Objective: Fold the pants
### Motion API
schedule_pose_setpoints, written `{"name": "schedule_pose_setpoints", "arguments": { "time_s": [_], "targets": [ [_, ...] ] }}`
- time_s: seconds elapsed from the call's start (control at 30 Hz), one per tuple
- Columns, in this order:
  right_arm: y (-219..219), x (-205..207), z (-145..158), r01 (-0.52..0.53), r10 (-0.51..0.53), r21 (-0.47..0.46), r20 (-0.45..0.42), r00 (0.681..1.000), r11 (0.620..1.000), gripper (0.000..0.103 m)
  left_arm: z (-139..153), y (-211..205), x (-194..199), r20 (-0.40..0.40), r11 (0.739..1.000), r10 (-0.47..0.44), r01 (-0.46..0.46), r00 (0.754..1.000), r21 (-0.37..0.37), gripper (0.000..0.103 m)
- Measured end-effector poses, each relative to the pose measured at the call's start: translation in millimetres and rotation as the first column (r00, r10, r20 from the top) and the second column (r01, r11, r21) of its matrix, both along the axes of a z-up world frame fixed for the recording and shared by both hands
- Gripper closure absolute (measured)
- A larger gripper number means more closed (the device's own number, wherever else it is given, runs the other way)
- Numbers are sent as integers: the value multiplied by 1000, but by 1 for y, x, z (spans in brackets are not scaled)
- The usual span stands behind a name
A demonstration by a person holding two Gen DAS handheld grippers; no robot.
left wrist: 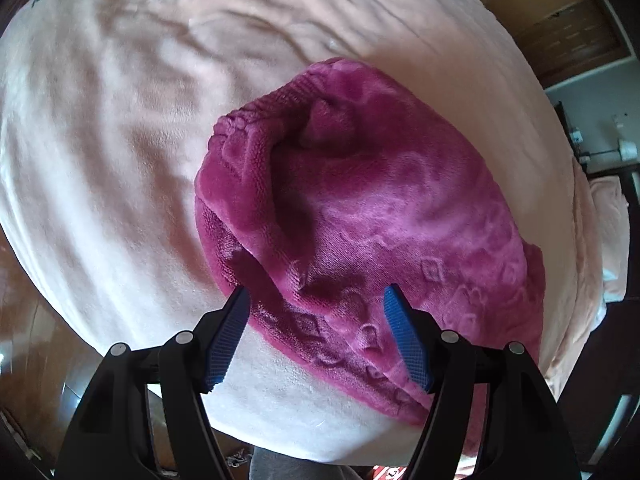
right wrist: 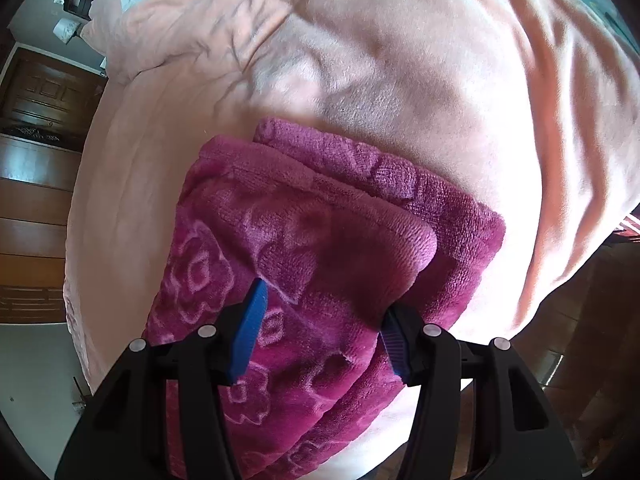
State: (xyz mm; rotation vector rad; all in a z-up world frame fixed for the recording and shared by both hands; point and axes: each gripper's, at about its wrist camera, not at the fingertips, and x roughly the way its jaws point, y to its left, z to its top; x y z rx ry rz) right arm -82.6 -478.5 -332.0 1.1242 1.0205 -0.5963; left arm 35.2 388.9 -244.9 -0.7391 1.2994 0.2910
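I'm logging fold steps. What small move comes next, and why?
Probably lift both grippers clear: the pants already lie folded in layers on the pink blanket, and the left gripper and right gripper are open, gripping nothing.

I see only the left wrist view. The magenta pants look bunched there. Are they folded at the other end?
Observer: Yes. In the right wrist view the pants lie in flat stacked layers, the top layer's edge set back from the one below.
Operator: Is the right gripper holding them?
Observer: The right gripper is open, its jaws astride the top layer's corner.
Operator: What lies beyond the pants on that side?
Observer: Only the peach blanket, rumpled, then a wooden door.
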Motion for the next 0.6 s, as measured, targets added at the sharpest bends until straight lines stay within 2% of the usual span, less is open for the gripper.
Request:
{"name": "schedule_pose_setpoints", "arguments": {
  "time_s": [0.1, 0.2, 0.23, 0.27, 0.3, 0.37, 0.4, 0.47, 0.6],
  "targets": [
    [2, 1, 3, -8, 8, -9, -6, 1000, 1000, 48, -15, 1, 5, -15, 999, 37, -38, 999, -7, 34],
    [2, 4, 4, -18, 17, -14, -20, 1000, 1000, 58, -23, 1, 10, -11, 997, 69, -70, 998, -15, 35],
    [2, 6, 4, -20, 19, -14, -24, 1000, 1000, 66, -24, 0, 11, -8, 997, 80, -80, 997, -18, 38],
    [2, 7, 4, -22, 21, -13, -28, 999, 1000, 75, -25, -1, 12, 0, 996, 88, -88, 996, -23, 49],
    [1, 7, 5, -23, 23, -12, -27, 999, 1000, 79, -25, -1, 13, -1, 996, 90, -90, 996, -25, 62],
    [1, 9, 9, -33, 33, -14, -22, 999, 999, 87, -23, -3, 16, 1, 996, 87, -87, 996, -30, 78],
    [0, 10, 15, -44, 43, -34, -22, 999, 998, 88, -20, -3, 17, 9, 996, 81, -81, 997, -23, 87],
    [-2, 10, 27, -57, 56, -67, -16, 998, 996, 91, -7, 0, 20, 33, 998, 69, -69, 997, -2, 93],
    [-6, 3, 66, -75, 82, -131, 51, 995, 989, 93, 22, 10, 14, 83, 999, 47, -48, 995, 17, 95]
  ]
}}
